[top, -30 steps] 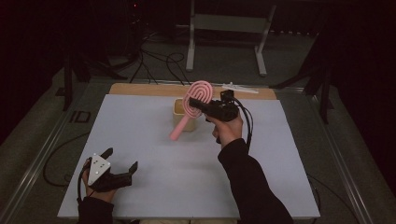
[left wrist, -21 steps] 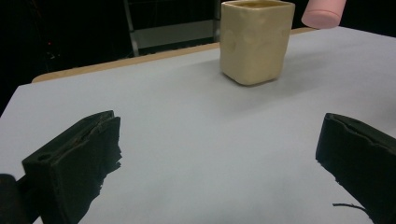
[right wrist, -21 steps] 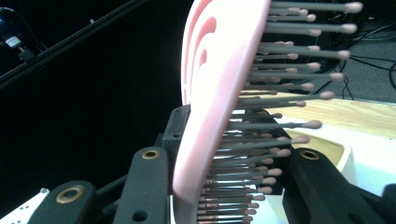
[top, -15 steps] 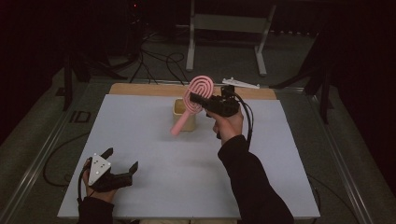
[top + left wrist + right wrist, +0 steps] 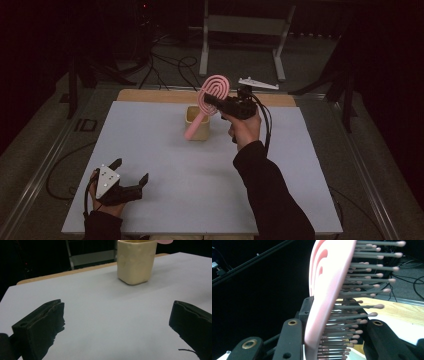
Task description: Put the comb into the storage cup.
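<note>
A pink hairbrush [image 5: 209, 97] hangs in the air above a cream square cup [image 5: 198, 122] at the table's far middle, its handle slanting down in front of the cup. My right gripper [image 5: 212, 101] is shut on the brush head; in the right gripper view the pink brush [image 5: 329, 290] and its bristles stand between the jaws. My left gripper [image 5: 131, 173] rests open near the table's front left corner, nothing between its jaws. The left gripper view shows the cup [image 5: 136, 261] far ahead.
The white table sheet [image 5: 165, 170] has a wooden strip [image 5: 150, 95] along its far edge. A white bracket [image 5: 257, 83] lies on the floor behind. A metal stand [image 5: 245, 30] and cables [image 5: 165, 65] sit beyond the table.
My right gripper has lifted the hairbrush a little and carried it slightly to the right, above the cup. The left gripper has stayed still.
</note>
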{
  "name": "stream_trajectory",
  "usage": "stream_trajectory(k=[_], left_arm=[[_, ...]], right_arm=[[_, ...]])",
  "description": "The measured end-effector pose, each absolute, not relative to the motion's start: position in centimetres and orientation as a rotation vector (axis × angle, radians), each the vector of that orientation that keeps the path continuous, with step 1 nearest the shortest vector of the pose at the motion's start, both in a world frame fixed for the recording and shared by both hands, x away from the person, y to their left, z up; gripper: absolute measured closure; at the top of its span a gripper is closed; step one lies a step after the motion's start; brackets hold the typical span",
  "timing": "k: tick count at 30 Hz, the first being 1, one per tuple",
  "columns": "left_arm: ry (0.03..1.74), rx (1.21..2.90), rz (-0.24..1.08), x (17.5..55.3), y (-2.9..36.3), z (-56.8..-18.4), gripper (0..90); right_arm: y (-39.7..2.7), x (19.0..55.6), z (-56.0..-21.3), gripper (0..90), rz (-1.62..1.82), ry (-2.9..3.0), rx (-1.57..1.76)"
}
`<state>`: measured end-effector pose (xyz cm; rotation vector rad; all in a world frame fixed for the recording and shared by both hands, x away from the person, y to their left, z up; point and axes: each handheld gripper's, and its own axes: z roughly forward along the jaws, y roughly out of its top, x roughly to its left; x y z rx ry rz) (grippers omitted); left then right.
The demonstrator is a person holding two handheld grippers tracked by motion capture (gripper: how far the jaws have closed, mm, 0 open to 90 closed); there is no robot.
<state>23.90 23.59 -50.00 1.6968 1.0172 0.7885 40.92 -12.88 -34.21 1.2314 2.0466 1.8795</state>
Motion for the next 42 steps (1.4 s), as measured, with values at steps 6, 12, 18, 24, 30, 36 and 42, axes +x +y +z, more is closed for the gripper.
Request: stream_trajectory(k=[6, 12, 18, 24, 30, 36, 42], left_arm=[[1.021, 1.695, 0.793, 23.9, 23.6, -50.0, 0.0], [1.028, 1.697, 0.796, 24.0, 23.6, -50.1, 0.0], [1.042, 1.679, 0.8, 23.9, 23.8, -50.0, 0.0], [1.056, 1.677, 0.807, 24.0, 24.0, -50.0, 0.0], [1.061, 1.667, 0.804, 24.0, 24.1, -50.0, 0.0], [1.066, 1.674, 0.802, 24.0, 24.0, -50.1, 0.1], [1.069, 1.67, 0.801, 24.0, 24.0, -50.1, 0.1]], right_arm=[[-13.1, 41.2, -34.0, 63.6, 1.872, 2.034, 1.232], [-13.4, 41.5, -34.0, 63.6, 1.878, 2.011, 1.251], [-13.5, 41.7, -34.0, 63.6, 1.89, 1.994, 1.251], [-13.5, 42.0, -33.8, 63.7, 1.896, 1.982, 1.244], [-13.7, 42.2, -33.7, 63.7, 1.895, 1.966, 1.247], [-14.0, 42.8, -33.8, 63.6, 1.896, 1.938, 1.282], [-14.2, 43.4, -33.8, 63.7, 1.873, 1.925, 1.304]])
